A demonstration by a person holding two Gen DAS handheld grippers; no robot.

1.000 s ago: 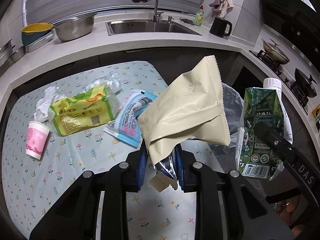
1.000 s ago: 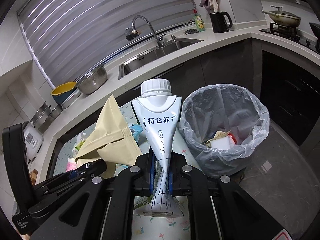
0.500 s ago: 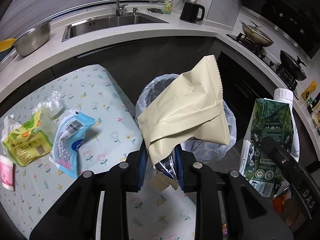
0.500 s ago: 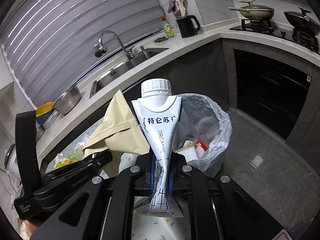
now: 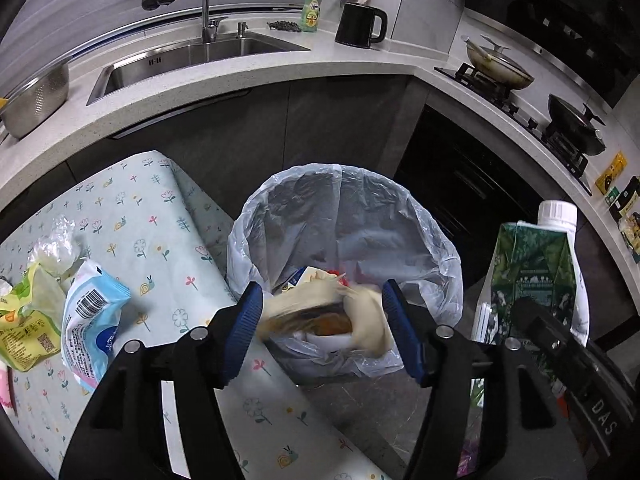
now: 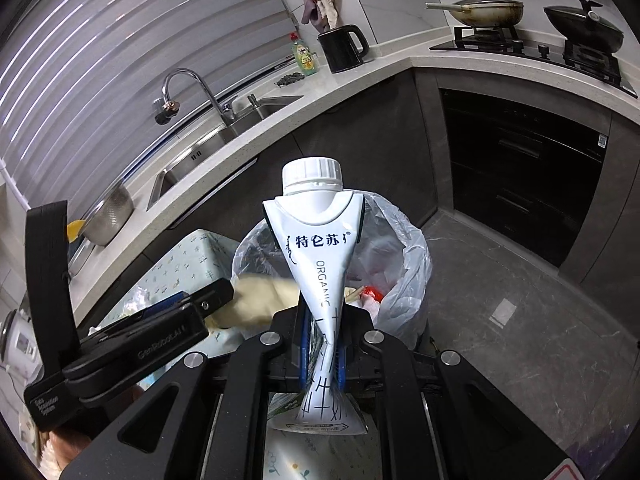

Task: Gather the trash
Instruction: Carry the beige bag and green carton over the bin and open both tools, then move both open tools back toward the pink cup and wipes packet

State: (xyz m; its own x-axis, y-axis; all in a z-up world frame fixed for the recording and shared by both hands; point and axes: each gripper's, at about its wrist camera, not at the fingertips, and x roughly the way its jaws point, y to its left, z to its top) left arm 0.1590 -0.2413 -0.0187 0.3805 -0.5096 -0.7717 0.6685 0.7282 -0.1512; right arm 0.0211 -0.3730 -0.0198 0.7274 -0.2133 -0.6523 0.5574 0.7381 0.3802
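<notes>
My left gripper (image 5: 322, 320) is open over the near rim of the bin lined with a clear bag (image 5: 344, 216). The beige snack bag (image 5: 324, 312) is blurred, falling between the blue pads (image 5: 244, 328) into the bin; it also shows in the right wrist view (image 6: 260, 300). My right gripper (image 6: 322, 344) is shut on a crushed white and green milk carton (image 6: 320, 264), held upright beside the bin (image 6: 404, 280); the carton shows at the right of the left wrist view (image 5: 536, 272). On the table lie a blue wrapper (image 5: 92, 320) and a yellow-green packet (image 5: 28, 320).
The floral tablecloth table (image 5: 160, 240) is to the left of the bin. A crumpled clear plastic (image 5: 52, 244) lies on it. Behind are the counter with sink (image 5: 200, 56), a black kettle (image 5: 358, 26) and a stove with pans (image 5: 500, 68). Grey floor (image 6: 500, 320) lies right of the bin.
My left gripper opened and let go of the beige bag, which is dropping into the bin. Both grippers moved closer to the bin; the carton stays clamped.
</notes>
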